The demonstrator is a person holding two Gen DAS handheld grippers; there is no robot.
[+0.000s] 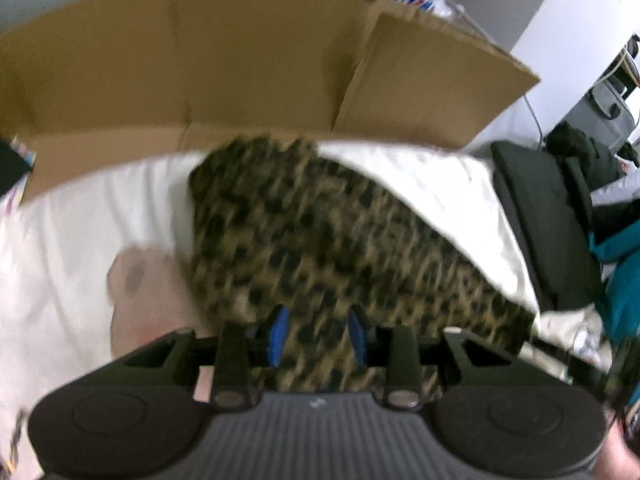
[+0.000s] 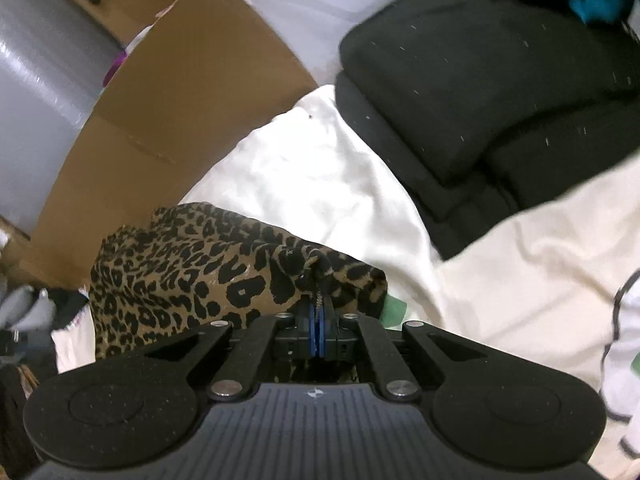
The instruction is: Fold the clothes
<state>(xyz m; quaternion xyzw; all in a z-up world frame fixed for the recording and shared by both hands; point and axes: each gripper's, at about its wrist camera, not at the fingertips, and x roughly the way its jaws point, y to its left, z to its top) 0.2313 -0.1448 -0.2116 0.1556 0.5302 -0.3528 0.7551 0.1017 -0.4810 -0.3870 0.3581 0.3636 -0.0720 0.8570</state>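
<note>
Leopard-print garment (image 2: 180, 272), tan with black spots, heaped in the middle of a rumpled white sheet (image 2: 320, 184), just in front of a flattened cardboard sheet (image 2: 180, 92) standing along the far side. Right tool (image 2: 318, 320) clenched on the garment: blue pads pressed together, a thin ridge of the spotted fabric pinched between their tips and pulled into a small peak at the garment's near right corner. Rest of the garment bunched in soft folds to the left of that pinch, resting on the sheet. Left tool (image 1: 318, 334) seen over the same garment in a heavily blurred view, pointing steeply down; blue pads part-way apart, spotted fabric filling the gap between them and running on beneath the fingers toward the camera, so grasping a thicker bunch of it as far as the blur allows. Stack of folded black clothes (image 2: 480, 80) on the sheet to the right of the garment, well apart from it and touching neither tool. Teal fabric (image 1: 624, 280) beyond the black stack at the right edge of the left wrist view. Roll of clear plastic wrap (image 2: 36, 60) behind the cardboard at the left of the right wrist view.
</note>
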